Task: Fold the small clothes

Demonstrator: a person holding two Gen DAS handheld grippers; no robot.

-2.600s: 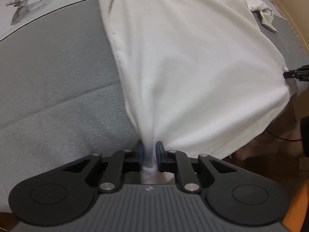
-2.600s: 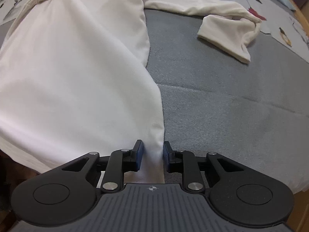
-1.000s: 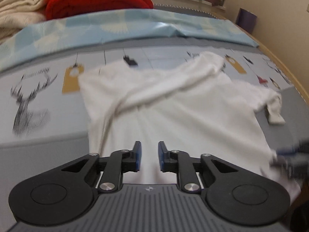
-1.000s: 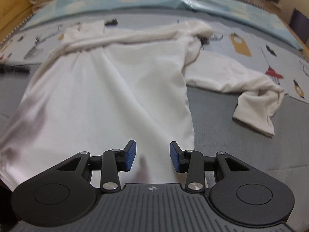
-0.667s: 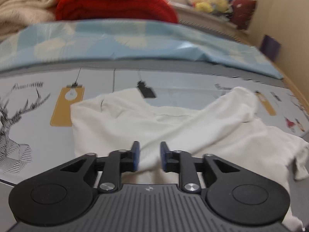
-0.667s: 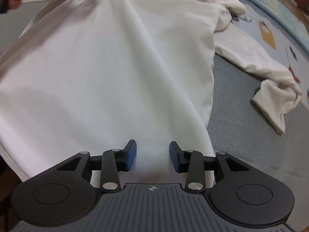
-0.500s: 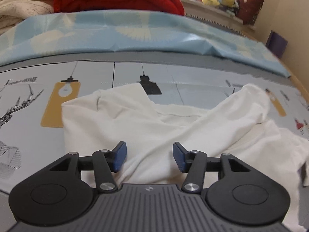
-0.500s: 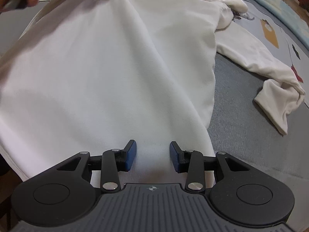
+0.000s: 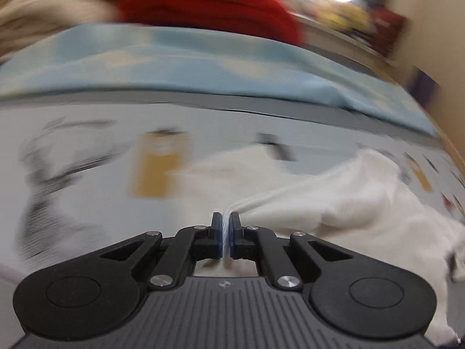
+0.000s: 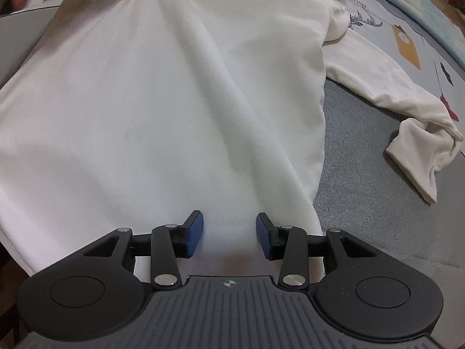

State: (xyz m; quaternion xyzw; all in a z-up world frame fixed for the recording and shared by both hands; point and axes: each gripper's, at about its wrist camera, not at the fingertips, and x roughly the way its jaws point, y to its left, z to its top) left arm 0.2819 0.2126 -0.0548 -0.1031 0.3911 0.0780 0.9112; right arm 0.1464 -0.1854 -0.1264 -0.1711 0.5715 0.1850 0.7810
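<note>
Half a second back the left tool (image 9: 225,218) stood wide over the bunched top of the white shirt (image 10: 174,101); now its jaws are pinched tight on a thin fold of that cloth. The right tool (image 10: 228,226) has barely shifted and hangs about half open over the near hem, gripping nothing. The shirt lies spread on the bed (image 10: 377,189), its long axis running away from the right tool toward the left one at the far end, one sleeve (image 10: 407,110) trailing off to the right. Likely the left hand, already holding, leads the next fold.
</note>
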